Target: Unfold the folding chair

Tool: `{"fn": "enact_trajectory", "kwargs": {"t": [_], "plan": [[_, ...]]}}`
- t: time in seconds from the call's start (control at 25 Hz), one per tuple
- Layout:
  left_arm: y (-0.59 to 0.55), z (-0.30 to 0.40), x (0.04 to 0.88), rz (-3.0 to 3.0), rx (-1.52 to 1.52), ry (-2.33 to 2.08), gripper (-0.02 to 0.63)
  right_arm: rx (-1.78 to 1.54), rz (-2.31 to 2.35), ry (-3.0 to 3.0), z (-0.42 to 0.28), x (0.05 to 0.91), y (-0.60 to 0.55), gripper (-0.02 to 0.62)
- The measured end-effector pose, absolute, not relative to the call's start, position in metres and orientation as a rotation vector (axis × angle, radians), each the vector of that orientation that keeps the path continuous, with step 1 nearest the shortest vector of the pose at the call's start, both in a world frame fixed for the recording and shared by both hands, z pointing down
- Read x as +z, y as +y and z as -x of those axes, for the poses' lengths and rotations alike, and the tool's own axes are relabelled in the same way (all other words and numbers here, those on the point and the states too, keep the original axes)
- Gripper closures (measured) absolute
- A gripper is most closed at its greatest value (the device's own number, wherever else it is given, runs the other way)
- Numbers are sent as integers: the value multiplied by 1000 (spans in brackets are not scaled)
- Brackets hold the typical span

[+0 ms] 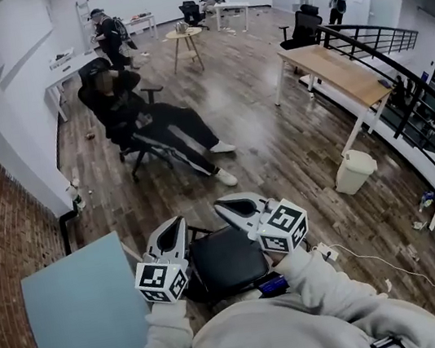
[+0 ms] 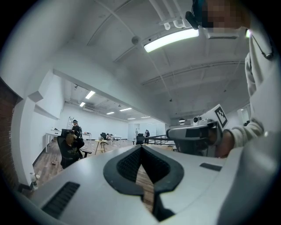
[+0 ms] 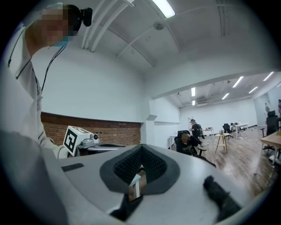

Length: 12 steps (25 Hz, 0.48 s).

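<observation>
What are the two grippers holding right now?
Nothing is held. The left gripper and the right gripper are both shut and empty, held over the black folding chair.

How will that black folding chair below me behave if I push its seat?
The folding chair has a padded-looking seat, so it should give slightly. The little frame showing looks slim: probably light, apt to slide on the glossy wood floor or tip.
</observation>
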<state>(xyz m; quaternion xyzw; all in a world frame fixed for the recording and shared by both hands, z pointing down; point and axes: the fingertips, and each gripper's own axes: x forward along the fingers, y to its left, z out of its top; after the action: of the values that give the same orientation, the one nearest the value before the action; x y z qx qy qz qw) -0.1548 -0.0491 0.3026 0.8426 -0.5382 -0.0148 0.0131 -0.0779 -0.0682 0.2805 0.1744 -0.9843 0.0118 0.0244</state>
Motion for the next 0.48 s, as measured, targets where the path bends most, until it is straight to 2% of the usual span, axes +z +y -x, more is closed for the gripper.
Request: {"fn": "enact_trajectory", "kwargs": {"t": [0.48], "plan": [[-55, 159, 312, -2619, -30, -1679, 600, 35, -581, -3036, 69, 285, -85, 591]]}}
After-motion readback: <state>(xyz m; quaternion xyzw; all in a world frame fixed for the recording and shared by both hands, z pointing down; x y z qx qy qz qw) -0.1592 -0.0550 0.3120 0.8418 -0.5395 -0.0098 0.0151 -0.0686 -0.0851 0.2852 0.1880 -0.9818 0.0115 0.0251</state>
